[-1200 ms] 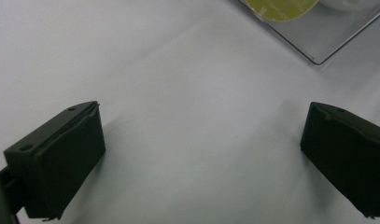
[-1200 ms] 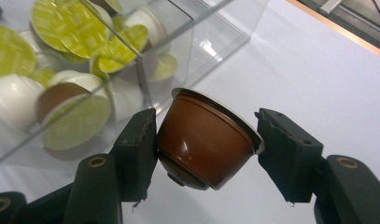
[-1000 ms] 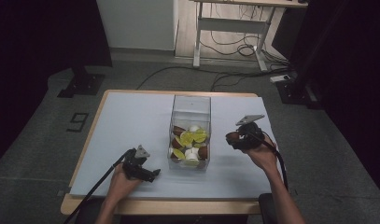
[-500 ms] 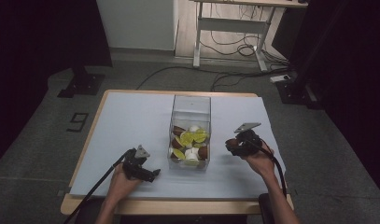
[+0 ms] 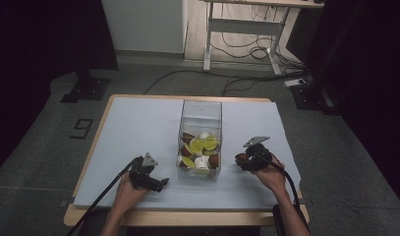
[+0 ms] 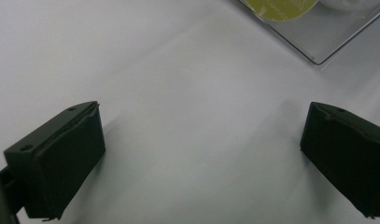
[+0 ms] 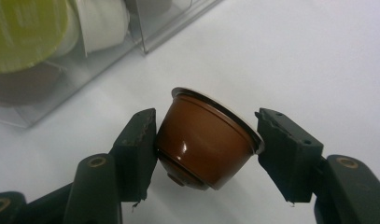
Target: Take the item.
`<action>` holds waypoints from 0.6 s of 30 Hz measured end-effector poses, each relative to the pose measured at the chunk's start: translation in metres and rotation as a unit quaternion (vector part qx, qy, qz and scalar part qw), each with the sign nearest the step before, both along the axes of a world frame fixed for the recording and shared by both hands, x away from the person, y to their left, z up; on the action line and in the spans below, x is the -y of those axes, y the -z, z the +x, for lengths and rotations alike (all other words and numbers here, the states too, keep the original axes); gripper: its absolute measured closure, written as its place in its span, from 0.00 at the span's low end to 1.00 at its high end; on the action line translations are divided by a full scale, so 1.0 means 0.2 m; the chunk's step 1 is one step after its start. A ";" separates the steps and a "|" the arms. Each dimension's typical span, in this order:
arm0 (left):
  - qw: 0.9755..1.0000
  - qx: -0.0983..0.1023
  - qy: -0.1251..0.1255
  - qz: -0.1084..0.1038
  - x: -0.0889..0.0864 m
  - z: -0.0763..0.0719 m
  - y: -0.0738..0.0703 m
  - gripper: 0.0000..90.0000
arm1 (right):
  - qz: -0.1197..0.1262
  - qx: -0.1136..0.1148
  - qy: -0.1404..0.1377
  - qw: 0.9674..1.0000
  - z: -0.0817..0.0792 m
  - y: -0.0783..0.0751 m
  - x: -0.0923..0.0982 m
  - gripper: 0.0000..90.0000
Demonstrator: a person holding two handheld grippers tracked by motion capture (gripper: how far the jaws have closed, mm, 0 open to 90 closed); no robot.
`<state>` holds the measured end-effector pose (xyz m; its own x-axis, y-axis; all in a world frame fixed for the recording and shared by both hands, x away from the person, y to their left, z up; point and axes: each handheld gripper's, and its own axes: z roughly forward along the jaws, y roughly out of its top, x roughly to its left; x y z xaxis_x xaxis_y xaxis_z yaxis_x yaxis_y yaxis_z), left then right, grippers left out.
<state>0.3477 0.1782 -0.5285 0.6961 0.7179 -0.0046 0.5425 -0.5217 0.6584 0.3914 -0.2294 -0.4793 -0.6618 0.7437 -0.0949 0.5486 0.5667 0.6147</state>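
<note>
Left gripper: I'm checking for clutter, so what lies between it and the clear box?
Nothing: bare white table separates the left gripper from the box, seen in the high and left gripper views.

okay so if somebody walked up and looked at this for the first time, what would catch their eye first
Probably the clear box in the middle of the white table cover, holding yellow-green, white and brown coffee capsules. Next, the brown capsule clamped between the jaws of the right gripper, just to the right of the box above the cover. The left gripper sits open near the table's front edge, with nothing between its jaws.
</note>
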 end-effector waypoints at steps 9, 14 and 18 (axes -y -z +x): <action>1.000 0.000 0.000 0.000 0.00 0.00 0.00 0.00 | -0.008 -0.007 -0.001 1.000 0.00 0.06 -0.01 0.44; 1.000 0.000 0.000 0.000 0.00 0.00 0.00 0.00 | -0.015 -0.008 0.000 1.000 0.01 0.09 -0.01 0.44; 1.000 0.000 0.000 0.000 0.00 0.00 0.00 0.00 | -0.016 -0.009 0.000 1.000 0.01 0.09 -0.01 0.44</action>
<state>0.3476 0.1782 -0.5286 0.6964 0.7176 -0.0043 0.5418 -0.5218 0.6589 0.3924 -0.2266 -0.4980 -0.6636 0.7404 -0.1071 0.5597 0.5863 0.5857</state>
